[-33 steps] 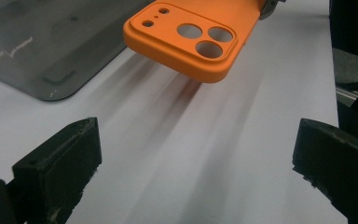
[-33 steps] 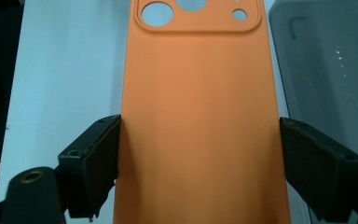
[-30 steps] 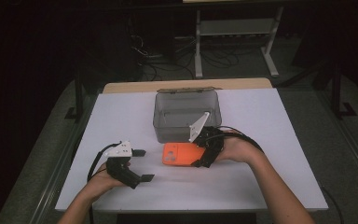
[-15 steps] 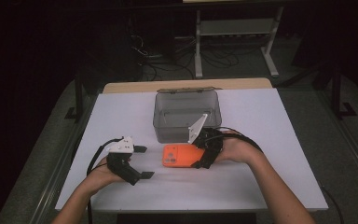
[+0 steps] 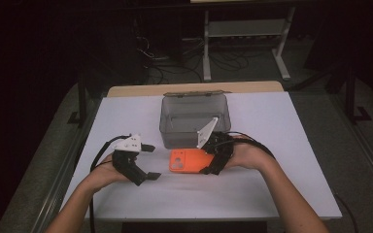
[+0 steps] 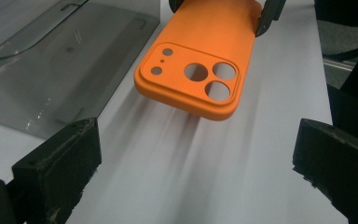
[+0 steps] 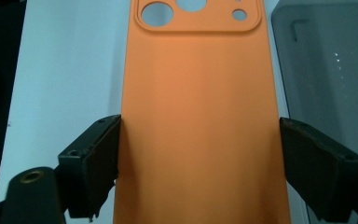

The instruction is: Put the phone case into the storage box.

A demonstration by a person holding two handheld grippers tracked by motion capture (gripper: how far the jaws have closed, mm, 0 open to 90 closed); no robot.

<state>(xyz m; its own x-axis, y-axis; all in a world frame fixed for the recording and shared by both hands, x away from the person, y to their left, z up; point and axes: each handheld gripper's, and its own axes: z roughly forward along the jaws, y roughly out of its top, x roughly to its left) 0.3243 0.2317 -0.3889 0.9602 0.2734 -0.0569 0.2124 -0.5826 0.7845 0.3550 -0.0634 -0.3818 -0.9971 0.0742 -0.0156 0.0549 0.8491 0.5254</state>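
Orange phone case (image 5: 188,160) held clear of the white table (image 5: 291,194), near mid-surface, just in front of the grey plastic box (image 5: 194,121) standing toward the far edge. Right gripper (image 7: 198,154) clamped across the case's long sides, camera cutouts pointing away, presumably to present the free end. Left gripper (image 5: 145,162) apart toward the left edge, jaws spread wide with nothing between, aimed at that free end. Judged: handover or joint grip pending.
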